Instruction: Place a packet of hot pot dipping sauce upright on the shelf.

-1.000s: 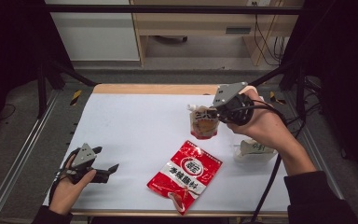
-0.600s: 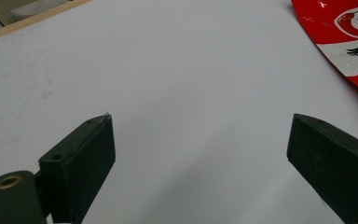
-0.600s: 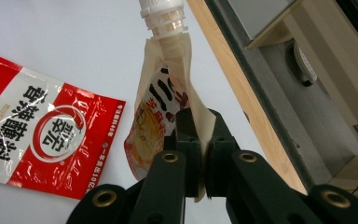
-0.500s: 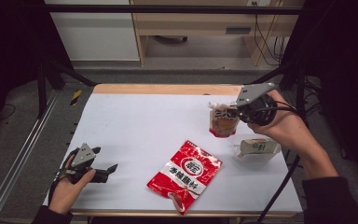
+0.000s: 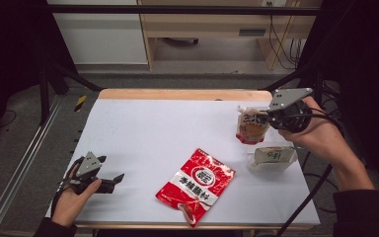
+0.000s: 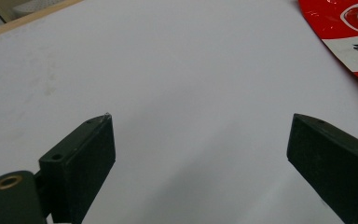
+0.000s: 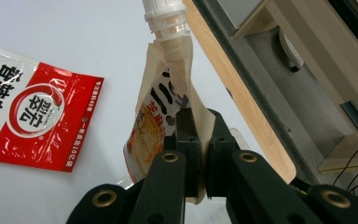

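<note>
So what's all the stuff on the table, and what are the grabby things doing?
spout pouch: one, tan and orange with a white cap, near the table's right far side, pinched by the right hand-held gripper.
pale pouch: one, whitish-green, lying flat just nearer the person than the spout pouch.
red bag: one, red and white with printed writing, flat near the front edge, middle.
table: one, white top with a wooden edge.
left hand-held gripper: one, black, jaws wide apart with nothing between them, at the front left.
right hand-held gripper: one, black, jaws closed on the spout pouch.
hands: two, one around each gripper.
</note>
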